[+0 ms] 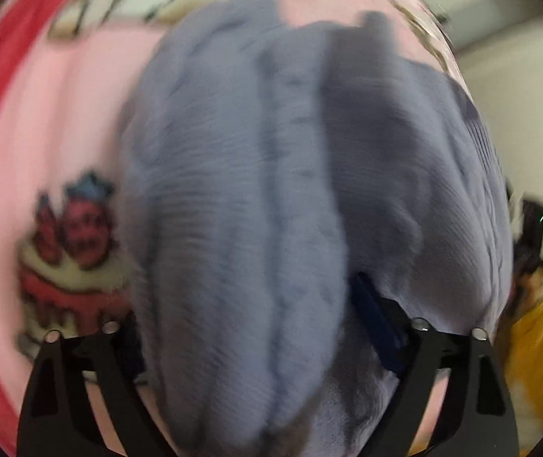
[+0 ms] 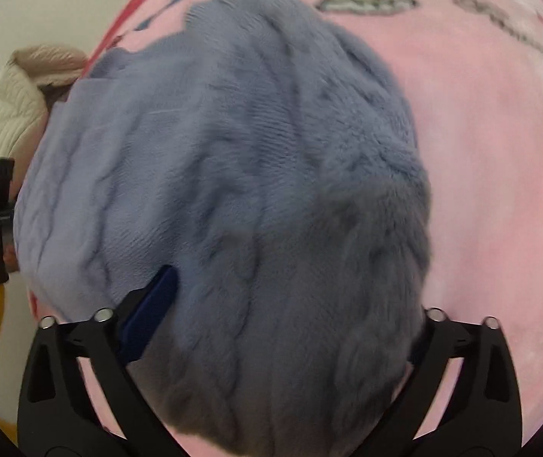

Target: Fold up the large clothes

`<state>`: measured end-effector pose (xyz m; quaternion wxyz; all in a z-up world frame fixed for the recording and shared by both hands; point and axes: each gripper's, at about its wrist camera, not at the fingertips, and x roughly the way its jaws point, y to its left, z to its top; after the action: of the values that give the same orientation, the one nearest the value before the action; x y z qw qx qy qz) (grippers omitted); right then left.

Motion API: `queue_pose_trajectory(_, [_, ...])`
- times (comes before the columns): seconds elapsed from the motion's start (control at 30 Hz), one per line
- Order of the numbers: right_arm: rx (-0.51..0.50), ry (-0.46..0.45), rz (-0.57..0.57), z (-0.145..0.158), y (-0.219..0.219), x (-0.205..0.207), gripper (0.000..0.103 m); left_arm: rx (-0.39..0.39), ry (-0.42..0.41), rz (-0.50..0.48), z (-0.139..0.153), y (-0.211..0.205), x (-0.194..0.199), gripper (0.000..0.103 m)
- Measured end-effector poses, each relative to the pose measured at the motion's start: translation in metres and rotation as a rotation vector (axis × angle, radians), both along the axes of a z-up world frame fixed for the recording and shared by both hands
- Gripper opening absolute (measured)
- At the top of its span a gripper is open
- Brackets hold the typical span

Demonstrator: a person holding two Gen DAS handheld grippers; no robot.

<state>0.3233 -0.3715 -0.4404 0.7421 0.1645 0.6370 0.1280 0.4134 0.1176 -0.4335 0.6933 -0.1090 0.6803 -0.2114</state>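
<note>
Lying bunched on a pink cartoon-print blanket (image 2: 480,160): a grey-blue cable-knit sweater (image 2: 233,160), heaped in soft ridges rather than spread flat; fills the middle of both wrist views, with its near edge running under the fingers in each.

Left gripper (image 1: 267,339) spread wide, dark blue pads (image 1: 376,316) straddling a thick ridge of knit; no pinch visible, fabric merely passing between the fingers. Right gripper (image 2: 267,327) likewise spread to its full width, one blue pad (image 2: 149,316) resting against or just beside the knit on the left, the other mostly hidden behind the wool; nothing clamped.

Judged from the look of it: thick, fluffy, limp; no stiffness to hold a crease, so likely to slump and slide off itself when lifted; moderately heavy for a garment, with bulk enough to sag between two holds; fuzzy surface probably grippy against the pads, not slippery; not fragile, though loose cable stitches could snag or stretch under a narrow pinch.

Best taken at an edge, not mid-heap: ribbed hem or shoulder seams, one corner per gripper, well apart, to pull it flat before folding; which bunched edge is hem and which is sleeve cannot be told from here. Deep bite advisable, gathering both layers.

Off the blanket's edge: a cream ribbed garment (image 2: 1,125); a yellow sleeve (image 1: 537,361).
</note>
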Motion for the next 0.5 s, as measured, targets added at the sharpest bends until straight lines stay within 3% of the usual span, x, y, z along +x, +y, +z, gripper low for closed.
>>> queue_pose_trajectory(0.1, [-0.011, 0.033, -0.026, -0.005, 0.006, 0.007, 0.096, 0.024, -0.019, 0.011, -0.003, -0.008, -0.001, 0.098])
queue_pose_trajectory(0.3, [-0.085, -0.004, -0.063, -0.004, 0.023, -0.001, 0.096, 0.061, -0.067, 0.073, -0.006, -0.017, -0.008, 0.099])
queue_pose_trajectory(0.37, [-0.091, 0.011, -0.065, -0.003, 0.027, 0.002, 0.089, 0.096, -0.055, 0.079, -0.006, -0.022, -0.009, 0.097])
queue_pose_trajectory(0.43, [-0.078, -0.005, -0.045, 0.004, 0.035, 0.003, 0.058, 0.138, -0.044, 0.102, -0.004, -0.031, -0.008, 0.086])
queue_pose_trajectory(0.47, [-0.091, -0.018, -0.033, 0.008, 0.040, 0.001, 0.050, 0.147, -0.044, 0.112, -0.001, -0.038, -0.009, 0.070])
queue_pose_trajectory(0.5, [-0.078, -0.021, -0.031, 0.013, 0.044, 0.000, 0.033, 0.137, -0.045, 0.117, 0.002, -0.043, -0.008, 0.042])
